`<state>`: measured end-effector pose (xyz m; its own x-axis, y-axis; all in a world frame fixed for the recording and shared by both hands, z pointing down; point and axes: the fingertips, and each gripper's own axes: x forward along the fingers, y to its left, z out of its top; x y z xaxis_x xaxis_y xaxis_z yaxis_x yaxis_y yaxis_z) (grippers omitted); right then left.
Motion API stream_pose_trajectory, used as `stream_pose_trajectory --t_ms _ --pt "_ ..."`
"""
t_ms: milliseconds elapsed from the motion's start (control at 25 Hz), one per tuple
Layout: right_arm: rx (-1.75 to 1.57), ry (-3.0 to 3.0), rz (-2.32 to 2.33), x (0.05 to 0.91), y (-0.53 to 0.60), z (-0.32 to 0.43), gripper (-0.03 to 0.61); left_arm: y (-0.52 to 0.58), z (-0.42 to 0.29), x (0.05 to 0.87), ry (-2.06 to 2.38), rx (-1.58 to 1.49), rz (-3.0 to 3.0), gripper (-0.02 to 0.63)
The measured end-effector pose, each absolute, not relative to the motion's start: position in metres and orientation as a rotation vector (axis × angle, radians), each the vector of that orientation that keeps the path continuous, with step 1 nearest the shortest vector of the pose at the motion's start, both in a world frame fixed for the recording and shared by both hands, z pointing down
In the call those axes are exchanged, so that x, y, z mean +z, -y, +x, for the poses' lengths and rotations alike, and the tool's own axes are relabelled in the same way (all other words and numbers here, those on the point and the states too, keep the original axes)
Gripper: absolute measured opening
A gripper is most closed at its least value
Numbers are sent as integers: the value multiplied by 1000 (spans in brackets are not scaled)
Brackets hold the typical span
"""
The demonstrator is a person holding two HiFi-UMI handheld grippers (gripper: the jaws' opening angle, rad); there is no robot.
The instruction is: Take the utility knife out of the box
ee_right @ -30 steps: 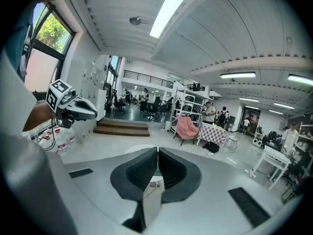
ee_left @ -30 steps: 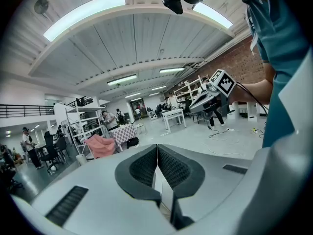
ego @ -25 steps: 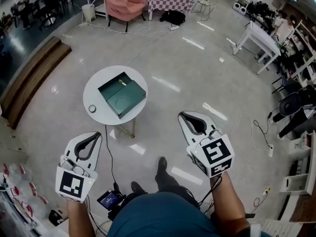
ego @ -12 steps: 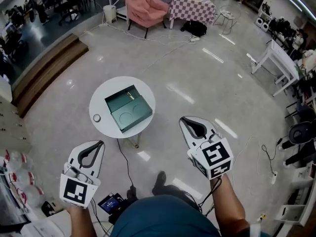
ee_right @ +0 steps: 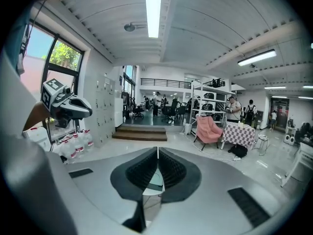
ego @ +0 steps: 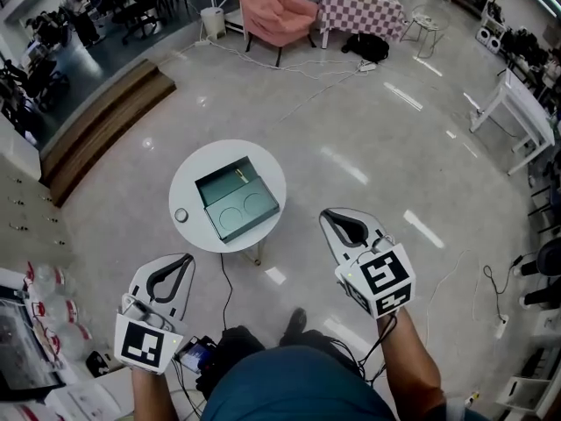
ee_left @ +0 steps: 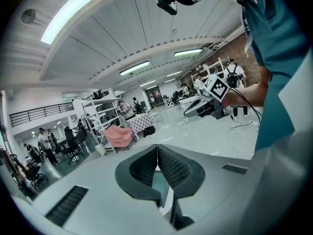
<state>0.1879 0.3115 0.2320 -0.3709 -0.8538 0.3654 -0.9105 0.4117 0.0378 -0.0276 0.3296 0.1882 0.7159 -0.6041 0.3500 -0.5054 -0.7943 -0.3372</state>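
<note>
An open dark green box (ego: 230, 210) sits on a small round white table (ego: 188, 188) ahead of me. A thin yellowish item, which may be the utility knife (ego: 240, 176), lies in the box's far half. My left gripper (ego: 187, 256) is held low at the left, short of the table, with its jaws shut and empty. To the right of the table my right gripper (ego: 323, 212) is also shut and holds nothing. In the left gripper view the fingertips (ee_left: 157, 146) meet. In the right gripper view the gripper (ee_right: 157, 150) is closed, and the box (ee_right: 156, 179) shows below it.
A small round object (ego: 181, 215) lies at the table's left edge. A cable (ego: 230, 281) runs across the glossy floor under the table. A pink armchair (ego: 272, 11) and a checkered table (ego: 359, 5) stand far behind; wooden steps (ego: 105, 125) rise at left.
The table and box have drawn nearer and shifted right in the head view as I moved toward them. Both grippers stayed shut and kept their spacing.
</note>
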Motion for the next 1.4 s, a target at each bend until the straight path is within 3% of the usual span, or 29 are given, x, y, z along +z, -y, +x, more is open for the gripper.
stream_pose_trajectory --t_ms 560,1400 --pt "292 2132 1711 234 -236 233 38 -196 18 205 -626 -567 -2806 18" --pt "371 1981 1826 250 -96 187 38 -11 -20 221 -462 -538 -2871 18"
